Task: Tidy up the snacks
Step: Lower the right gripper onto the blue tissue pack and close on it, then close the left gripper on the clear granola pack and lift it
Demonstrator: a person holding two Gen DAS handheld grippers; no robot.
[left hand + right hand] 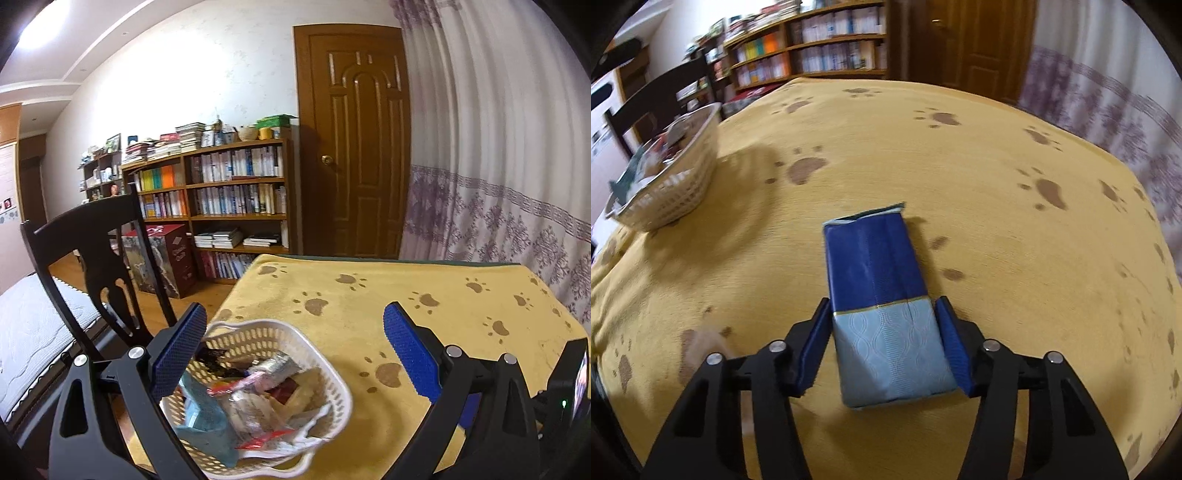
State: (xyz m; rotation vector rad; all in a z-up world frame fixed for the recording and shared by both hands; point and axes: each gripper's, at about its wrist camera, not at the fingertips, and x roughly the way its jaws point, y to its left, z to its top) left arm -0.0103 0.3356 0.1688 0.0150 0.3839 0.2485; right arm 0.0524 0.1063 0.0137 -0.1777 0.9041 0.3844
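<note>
**Snacks: one packet in hand, rest in basket**

Snacks [258,391] lie heaped in a white basket [332,369] at the left edge of the counter [923,155], which has a yellow paw-print cloth. Left gripper [293,354] hovers over the basket, jaws wide apart, holding nothing. Right gripper [882,343] has its jaws closed against both sides of a blue packet [879,273], well apart from the basket.
</note>
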